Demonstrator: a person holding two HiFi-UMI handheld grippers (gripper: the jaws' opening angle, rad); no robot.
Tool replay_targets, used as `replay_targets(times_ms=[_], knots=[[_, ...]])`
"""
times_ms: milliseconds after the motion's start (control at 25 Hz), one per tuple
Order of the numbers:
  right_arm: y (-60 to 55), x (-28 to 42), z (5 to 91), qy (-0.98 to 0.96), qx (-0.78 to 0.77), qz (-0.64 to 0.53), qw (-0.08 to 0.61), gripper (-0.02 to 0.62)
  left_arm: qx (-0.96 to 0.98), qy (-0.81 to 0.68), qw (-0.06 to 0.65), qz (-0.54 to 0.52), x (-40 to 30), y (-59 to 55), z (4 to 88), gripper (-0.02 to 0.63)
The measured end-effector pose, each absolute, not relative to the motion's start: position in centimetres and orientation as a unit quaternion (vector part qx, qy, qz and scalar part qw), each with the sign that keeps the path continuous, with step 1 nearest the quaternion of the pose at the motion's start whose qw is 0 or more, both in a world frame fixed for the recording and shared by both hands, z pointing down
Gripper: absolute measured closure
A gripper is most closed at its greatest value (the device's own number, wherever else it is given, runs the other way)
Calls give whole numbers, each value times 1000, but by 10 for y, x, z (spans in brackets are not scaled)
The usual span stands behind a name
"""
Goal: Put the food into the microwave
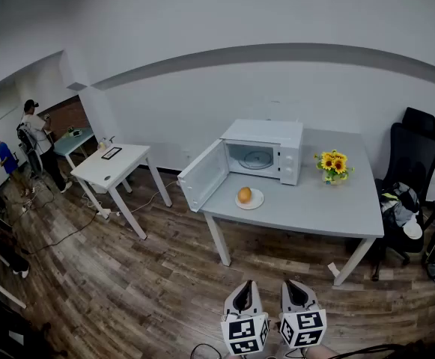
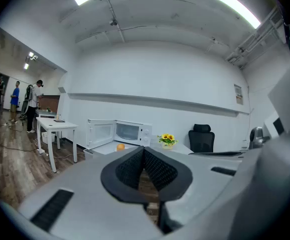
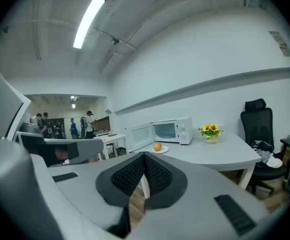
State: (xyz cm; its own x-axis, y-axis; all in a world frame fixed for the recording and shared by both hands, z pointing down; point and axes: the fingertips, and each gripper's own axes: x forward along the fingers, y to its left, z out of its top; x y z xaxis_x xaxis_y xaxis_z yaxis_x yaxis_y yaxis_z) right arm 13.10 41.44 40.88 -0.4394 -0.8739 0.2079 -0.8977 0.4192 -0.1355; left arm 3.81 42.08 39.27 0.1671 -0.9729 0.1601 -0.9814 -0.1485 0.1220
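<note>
Approach step, we judge: left gripper (image 1: 244,289) and right gripper (image 1: 296,286) both pinched shut, empty, well apart from the table (image 1: 314,209). Orange food (image 1: 245,194) sits on its plate (image 1: 256,201) before the open microwave (image 1: 268,134). Next we walk in, open jaws

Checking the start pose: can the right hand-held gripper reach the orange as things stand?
Probably not from here: the right hand-held gripper hangs over the floor, well short of the table. The way looks free, though: the orange sits on its plate near the table's edge, clear of the open microwave door.
</note>
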Motion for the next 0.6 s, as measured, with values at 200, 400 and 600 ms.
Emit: replay_targets(times_ms=[200,400,600], knots=[[411,130,409,-841,527,114,55,580,757,-645,100,22,37,418,393,609],[412,123,409,-842,524,114,56,580,755,-648,101,20,30,417,392,609],[411,116,411,-842,523,122,46,580,755,-648,103,23,24,416,394,609]])
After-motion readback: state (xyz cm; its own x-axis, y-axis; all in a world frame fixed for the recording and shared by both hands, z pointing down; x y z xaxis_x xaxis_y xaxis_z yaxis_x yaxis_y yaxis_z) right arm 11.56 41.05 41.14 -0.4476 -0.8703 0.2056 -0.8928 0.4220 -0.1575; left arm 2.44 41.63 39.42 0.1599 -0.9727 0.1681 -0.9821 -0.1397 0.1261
